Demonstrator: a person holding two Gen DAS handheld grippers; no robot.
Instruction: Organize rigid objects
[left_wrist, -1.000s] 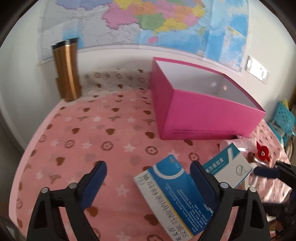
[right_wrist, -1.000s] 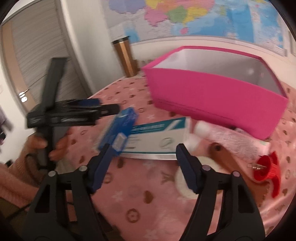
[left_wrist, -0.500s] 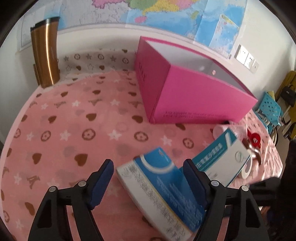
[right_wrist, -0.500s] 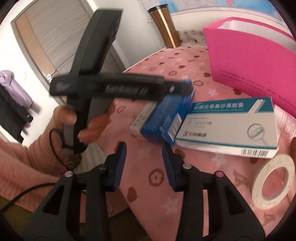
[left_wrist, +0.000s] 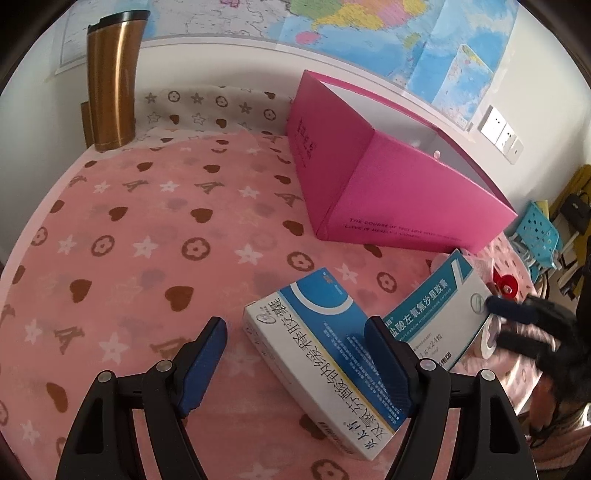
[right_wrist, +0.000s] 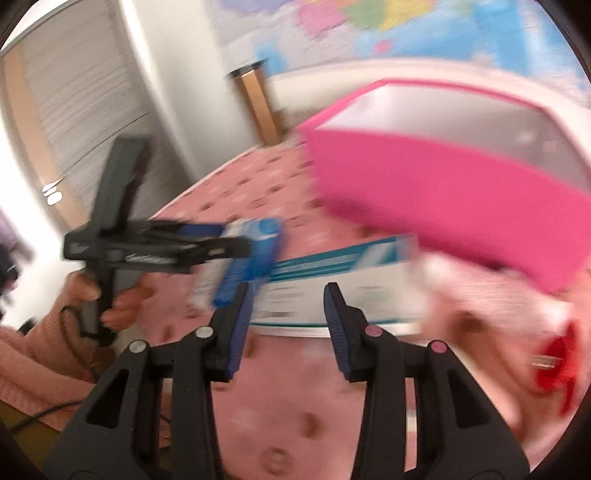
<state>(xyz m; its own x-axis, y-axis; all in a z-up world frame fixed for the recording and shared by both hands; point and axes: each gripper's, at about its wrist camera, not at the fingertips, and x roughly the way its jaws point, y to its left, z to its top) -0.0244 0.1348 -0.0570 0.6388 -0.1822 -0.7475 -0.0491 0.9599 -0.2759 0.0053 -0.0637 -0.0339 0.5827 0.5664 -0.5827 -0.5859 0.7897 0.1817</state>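
Note:
A blue and white medicine box (left_wrist: 317, 354) lies on the pink cloth, leaning against a teal and white medicine box (left_wrist: 439, 314). My left gripper (left_wrist: 295, 334) is open around the blue box's left end, jaws not touching it. The open pink storage box (left_wrist: 399, 192) stands behind. In the blurred right wrist view my right gripper (right_wrist: 288, 295) is open just in front of the teal box (right_wrist: 332, 288), with the blue box (right_wrist: 251, 258) and the left gripper (right_wrist: 147, 247) to its left. The right gripper's fingers (left_wrist: 517, 314) show at the teal box's right end.
A copper tumbler (left_wrist: 110, 81) stands at the back left by the wall. A red tape dispenser (right_wrist: 554, 362), a white tape roll (left_wrist: 487, 332) and a pink wrapped item (right_wrist: 491, 291) lie right of the teal box. The table edge falls away at left.
My left gripper has dropped closer over the blue box and now straddles it. My right gripper has swung back right towards the teal box and opened wider.

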